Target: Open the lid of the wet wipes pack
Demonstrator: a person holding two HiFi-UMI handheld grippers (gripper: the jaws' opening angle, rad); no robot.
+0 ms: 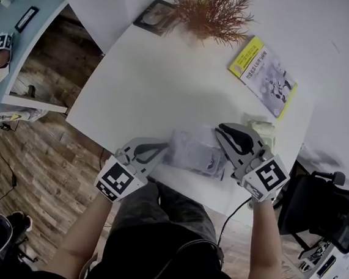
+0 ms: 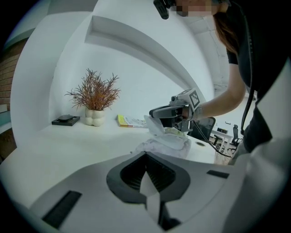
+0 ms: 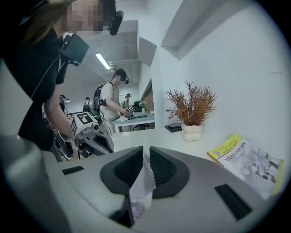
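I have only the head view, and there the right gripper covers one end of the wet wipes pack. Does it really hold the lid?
Observer: Yes, the right gripper view shows the right gripper shut on the white lid flap.
Operator: And the other one?
Observer: The left gripper is shut on a thin edge of the wet wipes pack, as its own view shows.
Operator: Is the lid lifted?
Observer: In the left gripper view the flap stands up off the pack, toward the right gripper.

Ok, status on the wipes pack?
Left gripper shut on wipes pack edge. Right gripper shut on lid flap, raised off pack. Booklet, plant stand apart; nothing blocking.
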